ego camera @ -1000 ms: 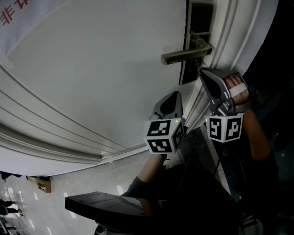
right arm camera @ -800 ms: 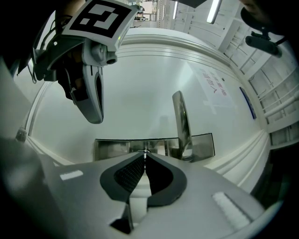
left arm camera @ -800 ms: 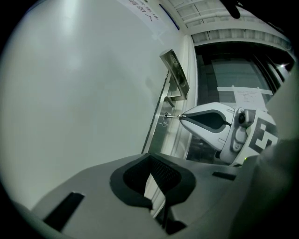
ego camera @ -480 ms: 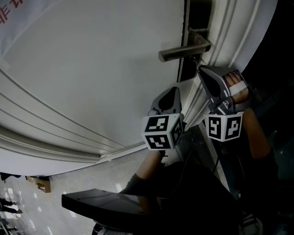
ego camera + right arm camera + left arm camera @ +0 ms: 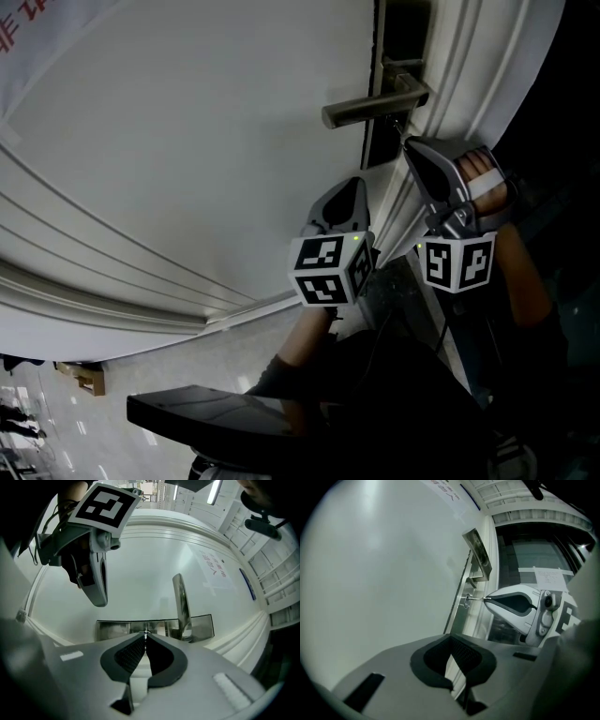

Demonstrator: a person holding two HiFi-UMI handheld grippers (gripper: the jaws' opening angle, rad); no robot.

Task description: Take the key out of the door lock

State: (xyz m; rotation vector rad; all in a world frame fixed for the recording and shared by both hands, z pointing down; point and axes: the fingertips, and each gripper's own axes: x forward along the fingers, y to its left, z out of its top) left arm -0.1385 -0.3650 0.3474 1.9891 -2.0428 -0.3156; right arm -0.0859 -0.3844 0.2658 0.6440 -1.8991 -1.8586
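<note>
Right tongs (image 5: pixel 146 635) pinch the key (image 5: pixel 475 598) in the door lock (image 5: pixel 467 603); left tongs (image 5: pixel 450 639) pressed together, empty. I judge the key light, stiff, slippery; hold its bow.

A metal lever handle (image 5: pixel 375 105) juts from the white door (image 5: pixel 206 141). A sheet with red print (image 5: pixel 23 33) is stuck on the door, well apart from the handle. A brown box (image 5: pixel 86 377) sits on the glossy floor (image 5: pixel 56 431).

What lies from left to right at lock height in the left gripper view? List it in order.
door → lock plate → key → right gripper, shut on the key
</note>
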